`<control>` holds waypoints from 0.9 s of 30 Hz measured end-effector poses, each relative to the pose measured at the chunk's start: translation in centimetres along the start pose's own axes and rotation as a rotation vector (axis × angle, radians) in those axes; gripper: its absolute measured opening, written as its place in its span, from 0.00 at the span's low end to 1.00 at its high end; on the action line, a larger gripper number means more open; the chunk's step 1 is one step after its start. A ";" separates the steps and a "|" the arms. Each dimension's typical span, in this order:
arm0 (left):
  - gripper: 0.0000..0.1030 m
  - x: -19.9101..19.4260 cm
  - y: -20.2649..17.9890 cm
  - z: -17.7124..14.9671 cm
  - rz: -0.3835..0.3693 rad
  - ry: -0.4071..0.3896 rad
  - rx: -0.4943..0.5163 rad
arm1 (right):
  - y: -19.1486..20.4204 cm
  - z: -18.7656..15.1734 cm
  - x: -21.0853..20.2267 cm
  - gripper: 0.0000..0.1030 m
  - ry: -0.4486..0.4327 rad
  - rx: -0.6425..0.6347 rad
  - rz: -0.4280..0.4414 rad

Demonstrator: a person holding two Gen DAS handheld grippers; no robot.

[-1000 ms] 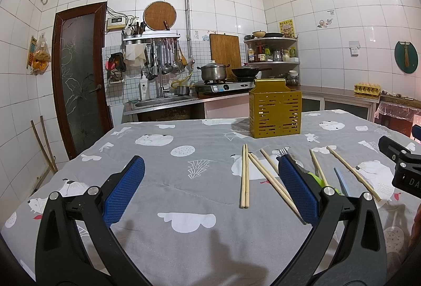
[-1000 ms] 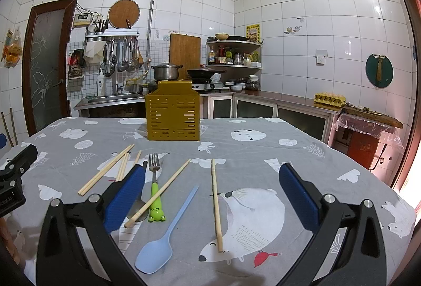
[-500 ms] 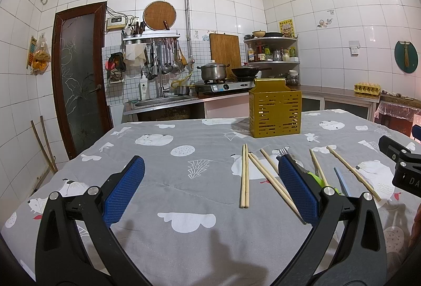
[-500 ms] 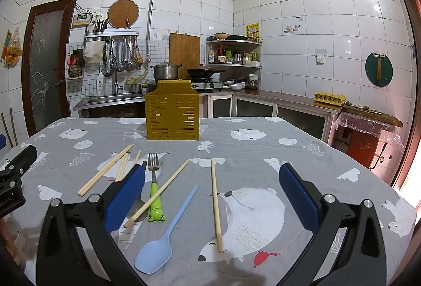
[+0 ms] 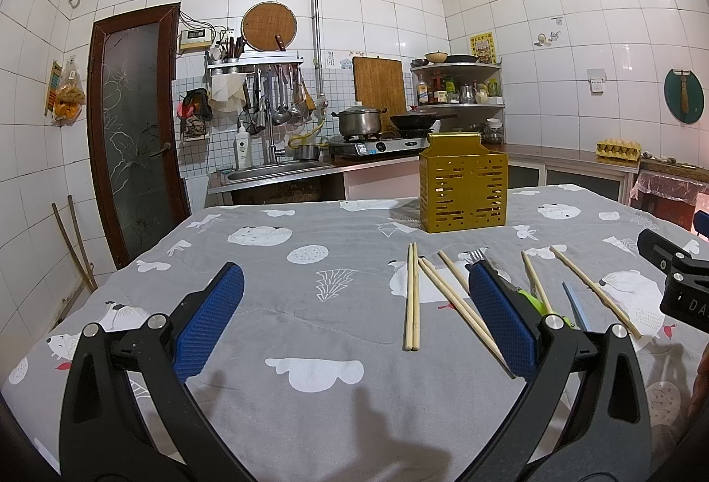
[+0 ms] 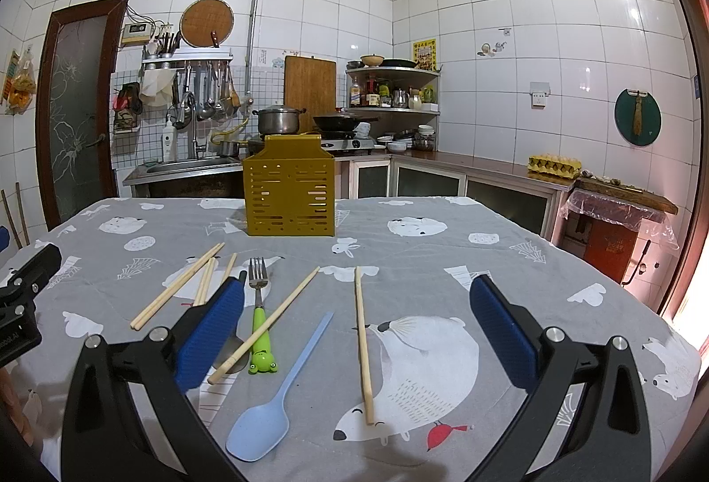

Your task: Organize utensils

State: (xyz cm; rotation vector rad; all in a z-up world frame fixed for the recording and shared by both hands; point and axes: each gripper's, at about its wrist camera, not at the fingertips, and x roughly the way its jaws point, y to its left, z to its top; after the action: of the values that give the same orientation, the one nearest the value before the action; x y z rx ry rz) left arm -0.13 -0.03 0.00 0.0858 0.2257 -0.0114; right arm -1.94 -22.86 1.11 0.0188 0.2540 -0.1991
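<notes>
A yellow slotted utensil holder [image 6: 289, 193] stands upright on the grey patterned tablecloth [image 6: 443, 260]; it also shows in the left wrist view [image 5: 463, 189]. In front of it lie several wooden chopsticks [image 6: 363, 344], a fork with a green frog handle [image 6: 258, 318] and a light blue spoon [image 6: 274, 402]. A pair of chopsticks [image 5: 412, 300] lies between my left fingers. My left gripper [image 5: 354, 318] is open and empty above the cloth. My right gripper [image 6: 354, 331] is open and empty over the spoon and a single chopstick.
Behind the table run a sink [image 5: 274, 171], a stove with a pot [image 5: 359, 120] and a wok, and a corner shelf. A brown door [image 5: 133, 136] is at the left. An egg tray [image 6: 554, 165] sits on the right counter. The right gripper's body [image 5: 678, 282] shows at the right edge.
</notes>
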 end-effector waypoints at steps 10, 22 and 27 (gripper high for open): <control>0.95 0.0 0.0 0.0 0.000 -0.001 0.000 | -0.1 0.0 0.0 0.97 -0.001 0.001 0.000; 0.95 0.0 0.0 0.0 -0.001 -0.002 0.000 | -0.1 0.0 -0.1 0.97 -0.006 -0.002 -0.001; 0.95 -0.3 -0.4 0.8 -0.003 -0.002 0.000 | -0.6 0.1 -0.3 0.96 -0.009 0.000 0.000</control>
State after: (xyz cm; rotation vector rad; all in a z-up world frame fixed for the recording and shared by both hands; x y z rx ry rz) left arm -0.29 -0.46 0.83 0.0857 0.2236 -0.0145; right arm -2.34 -23.34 1.30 0.0180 0.2446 -0.1995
